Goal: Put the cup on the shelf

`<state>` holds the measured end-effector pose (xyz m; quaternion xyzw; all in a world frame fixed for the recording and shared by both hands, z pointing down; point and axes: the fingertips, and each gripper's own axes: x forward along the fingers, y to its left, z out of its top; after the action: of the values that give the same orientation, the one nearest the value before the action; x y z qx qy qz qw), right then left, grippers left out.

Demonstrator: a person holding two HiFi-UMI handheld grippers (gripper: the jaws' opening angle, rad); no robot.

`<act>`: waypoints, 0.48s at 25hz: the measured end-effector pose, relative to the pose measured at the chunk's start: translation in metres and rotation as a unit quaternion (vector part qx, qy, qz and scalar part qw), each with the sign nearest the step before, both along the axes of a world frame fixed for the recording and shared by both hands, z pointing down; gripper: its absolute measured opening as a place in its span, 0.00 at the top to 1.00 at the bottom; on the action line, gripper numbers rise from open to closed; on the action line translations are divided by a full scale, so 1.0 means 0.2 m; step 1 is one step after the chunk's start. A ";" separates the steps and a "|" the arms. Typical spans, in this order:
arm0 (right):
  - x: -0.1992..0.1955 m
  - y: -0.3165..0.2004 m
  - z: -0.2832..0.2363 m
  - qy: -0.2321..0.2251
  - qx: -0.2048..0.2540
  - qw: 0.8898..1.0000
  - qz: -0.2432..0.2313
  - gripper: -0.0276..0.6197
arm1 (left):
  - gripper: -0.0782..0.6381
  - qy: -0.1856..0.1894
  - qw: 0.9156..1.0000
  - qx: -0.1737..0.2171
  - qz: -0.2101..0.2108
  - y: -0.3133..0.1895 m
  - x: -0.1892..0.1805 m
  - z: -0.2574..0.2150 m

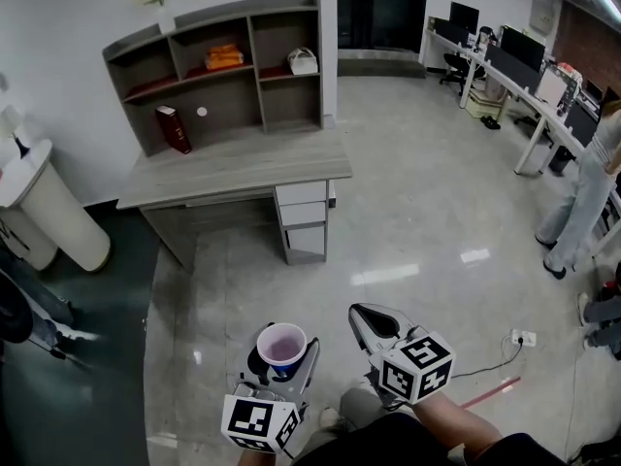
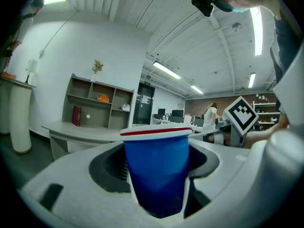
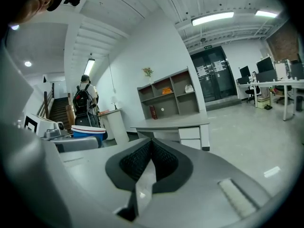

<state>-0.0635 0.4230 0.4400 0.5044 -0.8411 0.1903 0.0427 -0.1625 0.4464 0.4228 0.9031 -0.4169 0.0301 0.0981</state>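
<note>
Grey floor (image 1: 408,202); cup (image 2: 156,175) between left gripper (image 1: 283,348) jaws

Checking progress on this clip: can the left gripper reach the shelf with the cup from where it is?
Probably not yet. The left gripper, shut on the cup, is well short of the shelf on the desk; only open floor lies between.

No legible text or signs
</note>
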 end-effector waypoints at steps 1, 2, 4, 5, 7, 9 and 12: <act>-0.01 -0.02 0.01 0.000 -0.004 1.000 0.001 0.96 | 0.46 0.000 1.000 -0.004 -0.001 -0.01 -0.01 0.01; -0.01 -0.04 0.02 0.000 -0.006 1.000 0.001 0.96 | 0.46 0.000 1.000 -0.008 -0.001 -0.03 -0.01 0.02; -0.03 -0.08 0.02 0.002 -0.006 1.000 -0.001 0.96 | 0.46 0.001 1.000 -0.010 -0.003 -0.07 -0.02 0.03; -0.03 -0.11 0.02 0.002 -0.005 1.000 -0.004 0.96 | 0.46 0.001 1.000 -0.008 -0.005 -0.10 -0.02 0.03; -0.05 -0.18 0.03 0.002 -0.003 1.000 -0.010 0.96 | 0.46 0.002 1.000 -0.005 -0.010 -0.16 -0.04 0.03; -0.07 -0.26 0.03 0.002 -0.001 1.000 -0.017 0.96 | 0.46 0.001 1.000 -0.001 -0.015 -0.24 -0.05 0.03; -0.07 -0.40 0.03 -0.001 0.002 1.000 -0.024 0.96 | 0.46 -0.004 1.000 0.004 -0.019 -0.37 -0.03 0.03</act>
<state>-0.0767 0.3433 0.4464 0.4843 -0.8533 0.1877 0.0455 -0.1691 0.3719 0.4288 0.8952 -0.4348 0.0300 0.0931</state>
